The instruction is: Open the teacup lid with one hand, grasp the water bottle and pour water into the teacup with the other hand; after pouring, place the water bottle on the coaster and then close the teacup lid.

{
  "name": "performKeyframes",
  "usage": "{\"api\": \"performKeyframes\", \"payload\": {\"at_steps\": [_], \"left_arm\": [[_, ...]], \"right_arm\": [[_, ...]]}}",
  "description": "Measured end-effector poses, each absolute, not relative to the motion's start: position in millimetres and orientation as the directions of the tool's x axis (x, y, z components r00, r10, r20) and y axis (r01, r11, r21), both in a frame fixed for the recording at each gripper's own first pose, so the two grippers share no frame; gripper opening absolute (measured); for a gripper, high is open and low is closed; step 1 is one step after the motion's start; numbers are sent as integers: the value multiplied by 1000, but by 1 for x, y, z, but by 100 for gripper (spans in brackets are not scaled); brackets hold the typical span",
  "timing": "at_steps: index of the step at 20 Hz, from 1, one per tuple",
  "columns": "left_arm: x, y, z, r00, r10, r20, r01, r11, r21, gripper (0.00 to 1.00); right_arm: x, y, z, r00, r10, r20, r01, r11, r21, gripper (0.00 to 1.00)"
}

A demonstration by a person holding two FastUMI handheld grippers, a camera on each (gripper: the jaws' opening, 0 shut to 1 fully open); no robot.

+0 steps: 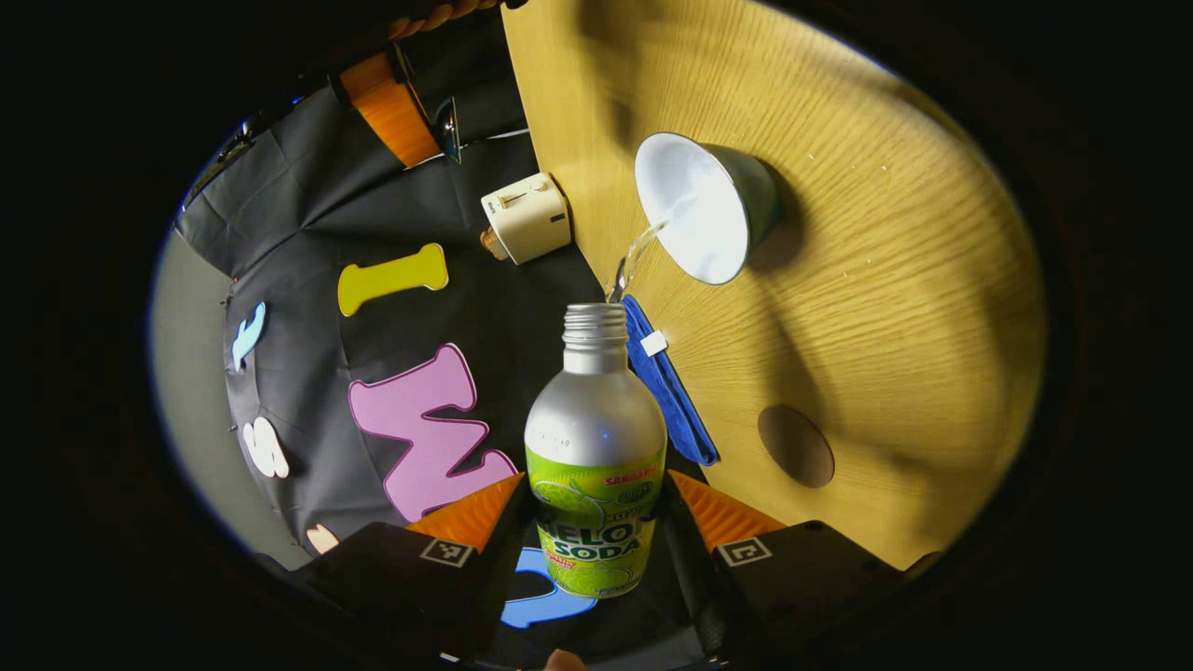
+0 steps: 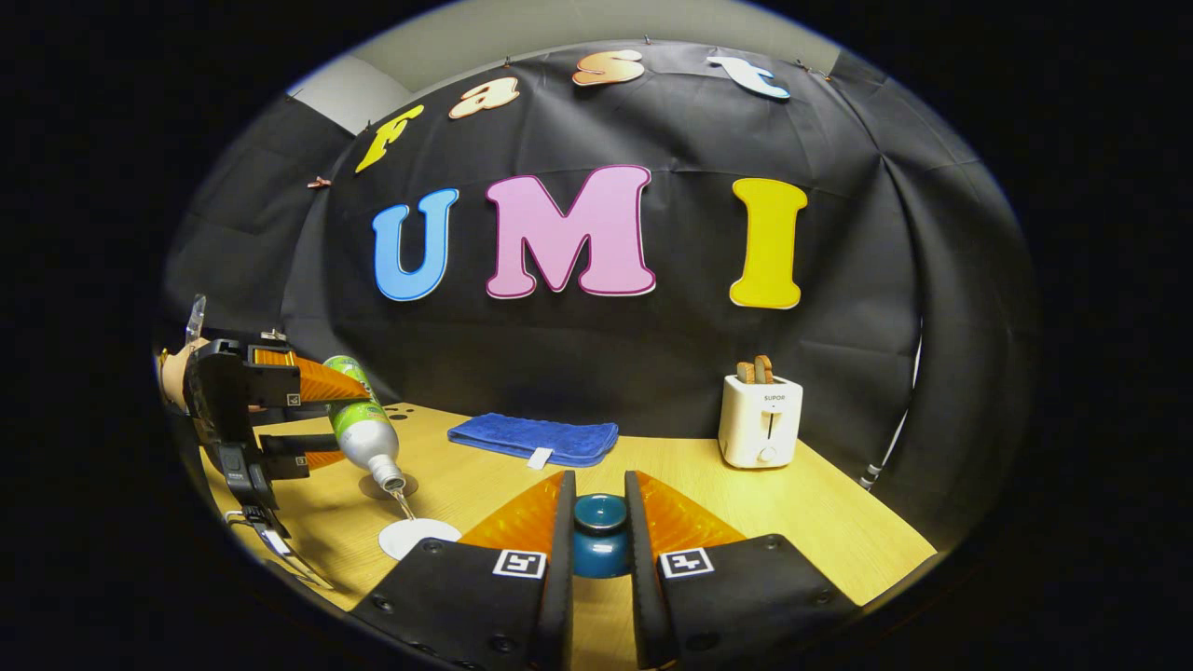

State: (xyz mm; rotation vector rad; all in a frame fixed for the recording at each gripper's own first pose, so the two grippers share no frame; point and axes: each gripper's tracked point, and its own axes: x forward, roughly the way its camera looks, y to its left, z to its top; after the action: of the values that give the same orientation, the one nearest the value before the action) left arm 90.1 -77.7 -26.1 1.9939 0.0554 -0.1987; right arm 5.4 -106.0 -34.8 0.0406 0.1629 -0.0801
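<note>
1. Between the left gripper's (image 1: 596, 522) jaws, the water bottle (image 1: 596, 457) is being clamped at its label, neck tipped toward the teacup (image 1: 708, 219); a thin stream is running from the mouth into the white bowl.
2. Right gripper (image 2: 596, 545) is pinching the teacup lid (image 2: 599, 533) between both jaws, holding it off the cup, above the desk (image 2: 792, 522).
3. Outward: coaster (image 1: 795, 445) is sitting bare on the desk near the bottle; blue cloth (image 1: 666, 382) is lying between bottle mouth and cup; toaster (image 2: 761, 421) is standing at the back.
4. Risk: stream is landing close to the cup's near rim, so any wobble or less tilt likely drops water on the cloth or desk. Too much tilt risks overfilling.
5. Pose: in the right gripper view the left gripper (image 2: 312, 419) is being held high at the left, rolled so the bottle is angling neck-down over the cup. Right gripper is sitting level, pointing at the back wall.
</note>
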Motion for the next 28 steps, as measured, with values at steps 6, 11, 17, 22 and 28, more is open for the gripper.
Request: {"api": "performKeyframes", "payload": {"at_steps": [6, 11, 17, 22, 28], "left_arm": [[93, -80, -17, 985, -58, -160, 113, -484, 868, 80], [95, -86, -5, 986, -76, -146, 78, -563, 822, 80], [96, -104, 8, 985, -107, -134, 32, -652, 757, 80], [96, -116, 12, 983, -125, -133, 2, -720, 694, 80], [97, -123, 13, 978, -133, -158, -6, -781, 624, 80]], "right_arm": [[5, -108, -34, 984, -78, -162, 85, 996, 35, 30], [4, -111, -31, 984, -84, -158, 91, 995, 38, 30], [3, -110, -29, 985, -80, -155, 87, 996, 37, 30], [2, -110, -29, 986, -79, -150, 86, 995, 41, 30], [1, -113, -26, 986, -82, -146, 89, 995, 48, 30]]}}
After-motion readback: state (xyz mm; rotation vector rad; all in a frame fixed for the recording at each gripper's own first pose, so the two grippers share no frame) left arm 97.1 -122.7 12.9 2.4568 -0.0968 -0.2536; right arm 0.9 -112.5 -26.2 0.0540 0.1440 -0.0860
